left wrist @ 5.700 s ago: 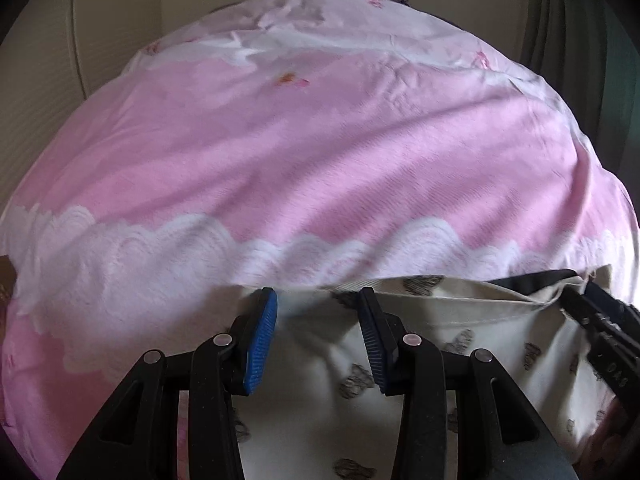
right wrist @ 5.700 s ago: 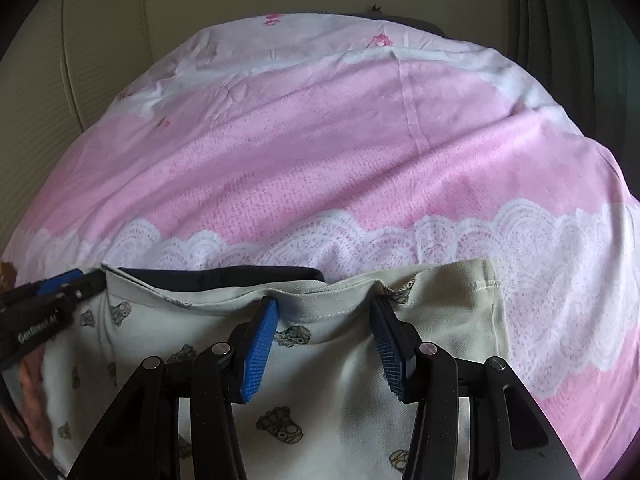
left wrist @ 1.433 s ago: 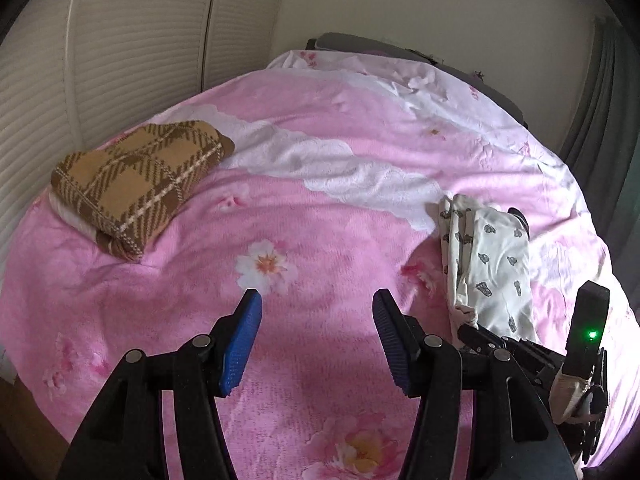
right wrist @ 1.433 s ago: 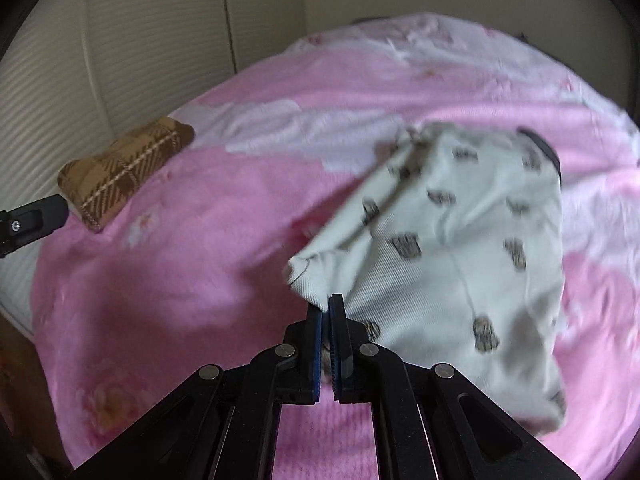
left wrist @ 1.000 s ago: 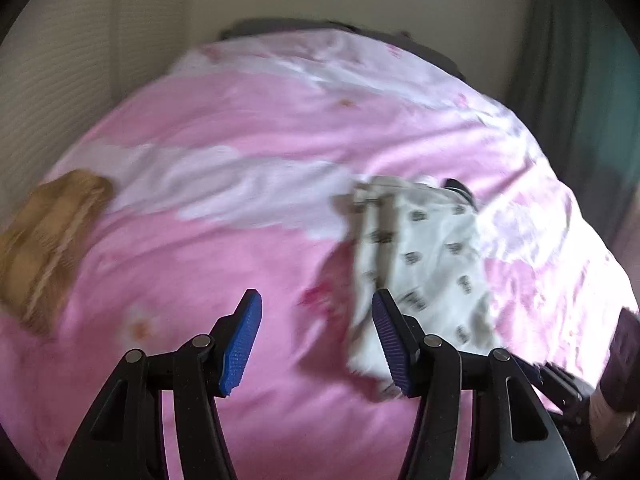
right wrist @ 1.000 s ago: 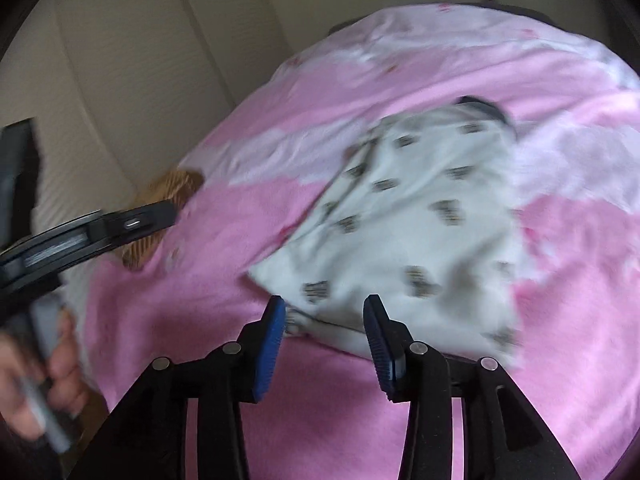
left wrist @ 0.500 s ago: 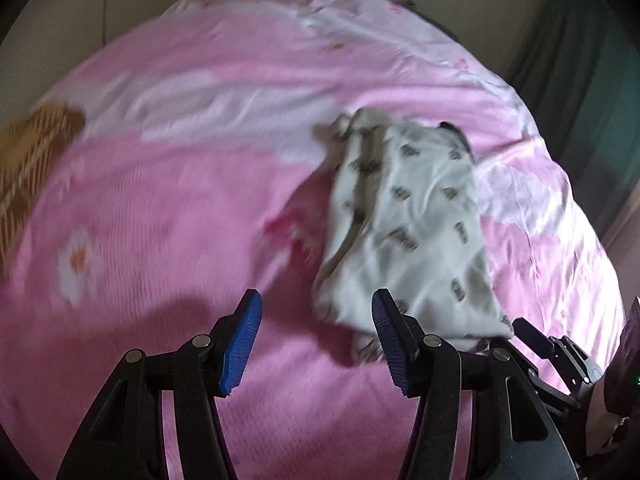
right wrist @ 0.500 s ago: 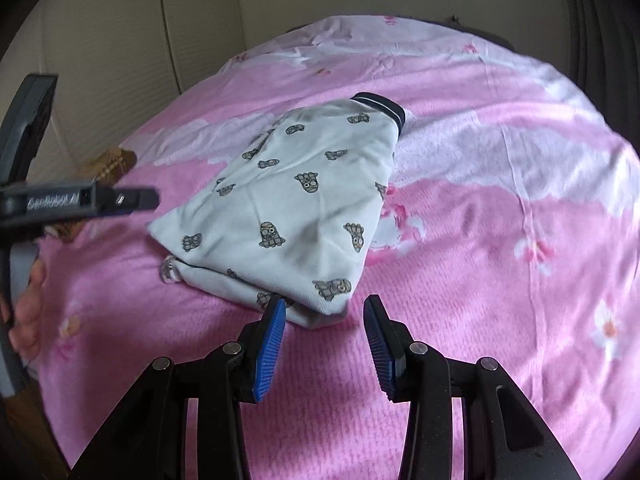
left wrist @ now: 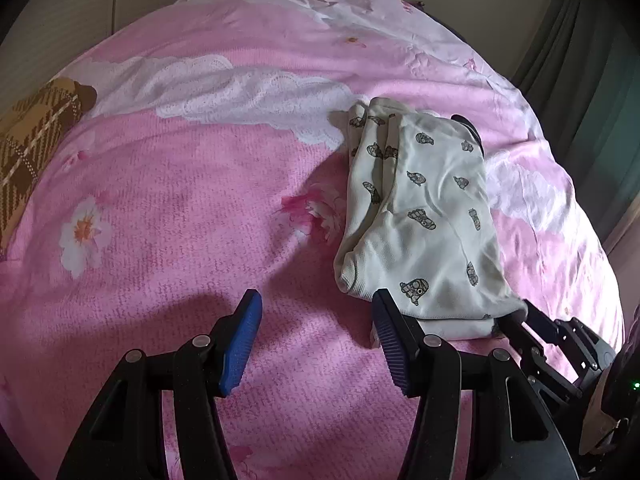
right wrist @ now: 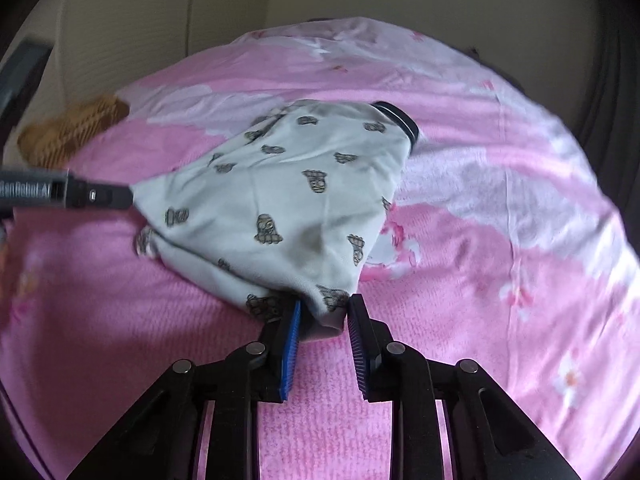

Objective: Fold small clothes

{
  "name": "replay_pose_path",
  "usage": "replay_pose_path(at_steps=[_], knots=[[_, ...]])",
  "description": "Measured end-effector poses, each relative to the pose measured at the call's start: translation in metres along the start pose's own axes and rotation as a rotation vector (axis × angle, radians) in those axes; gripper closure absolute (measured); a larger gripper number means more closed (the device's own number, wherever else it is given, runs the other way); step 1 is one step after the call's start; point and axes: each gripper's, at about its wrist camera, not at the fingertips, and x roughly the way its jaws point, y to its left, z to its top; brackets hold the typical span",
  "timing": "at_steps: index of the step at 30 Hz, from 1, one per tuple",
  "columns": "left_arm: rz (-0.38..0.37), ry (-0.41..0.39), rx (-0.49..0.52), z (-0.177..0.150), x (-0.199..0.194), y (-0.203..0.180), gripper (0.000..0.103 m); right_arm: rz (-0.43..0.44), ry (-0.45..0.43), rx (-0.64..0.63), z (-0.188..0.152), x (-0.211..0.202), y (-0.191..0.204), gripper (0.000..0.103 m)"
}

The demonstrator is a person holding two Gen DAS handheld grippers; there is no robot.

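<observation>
Garment point(right wrist: 280, 200) corner between closing right claw point(right wrist: 323, 320) | contact possibly hidden

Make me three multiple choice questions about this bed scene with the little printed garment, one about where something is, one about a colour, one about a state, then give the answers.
1. Where is the plaid blanket in the left wrist view?
A. far left of the bed
B. on the garment
C. between the jaws

2. What colour is the bedspread?
A. blue
B. pink
C. grey

3. What lies between the jaws of the right gripper?
A. nothing
B. the plaid blanket
C. a corner of the garment

Answers: A, it sits at the left edge; B, pink with white lace bands; C, the closing jaws flank the near corner of the garment.
</observation>
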Motion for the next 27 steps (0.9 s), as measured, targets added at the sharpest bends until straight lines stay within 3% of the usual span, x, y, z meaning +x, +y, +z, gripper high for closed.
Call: replay_pose_path(at_steps=[1, 2, 4, 10, 13, 16, 18, 22, 24, 27], knots=[[-0.005, 0.003, -0.002, 0.000, 0.001, 0.000, 0.047, -0.002, -0.005, -0.005, 0.002, 0.001, 0.001, 0.081], [-0.010, 0.007, -0.003, -0.001, 0.002, -0.001, 0.047, -0.002, -0.007, -0.009, 0.004, 0.003, 0.002, 0.092], [-0.009, 0.008, 0.003, 0.000, 0.002, -0.002, 0.048, 0.002, -0.014, 0.004, 0.006, 0.005, 0.000, 0.097], [-0.056, -0.003, 0.022, -0.003, -0.004, -0.017, 0.048, 0.045, -0.062, 0.188, -0.010, -0.012, -0.036, 0.099], [-0.076, 0.005, 0.040, -0.008, -0.001, -0.029, 0.048, 0.114, -0.023, 0.361, -0.035, -0.004, -0.061, 0.099], [-0.082, 0.021, 0.042, -0.012, 0.003, -0.036, 0.048, 0.175, 0.022, 0.451, -0.045, 0.006, -0.071, 0.099], [-0.092, 0.024, 0.039, -0.014, 0.002, -0.039, 0.048, 0.179, 0.017, 0.457, -0.042, 0.002, -0.070, 0.099], [-0.089, 0.024, 0.033, -0.014, 0.005, -0.041, 0.048, 0.119, -0.022, 0.395, -0.033, -0.008, -0.061, 0.083], [-0.095, 0.022, 0.011, -0.012, 0.008, -0.038, 0.048, 0.100, -0.030, 0.352, -0.028, -0.009, -0.056, 0.082], [-0.107, 0.032, 0.004, -0.010, 0.015, -0.038, 0.072, 0.065, -0.059, 0.291, -0.021, -0.013, -0.046, 0.082]])
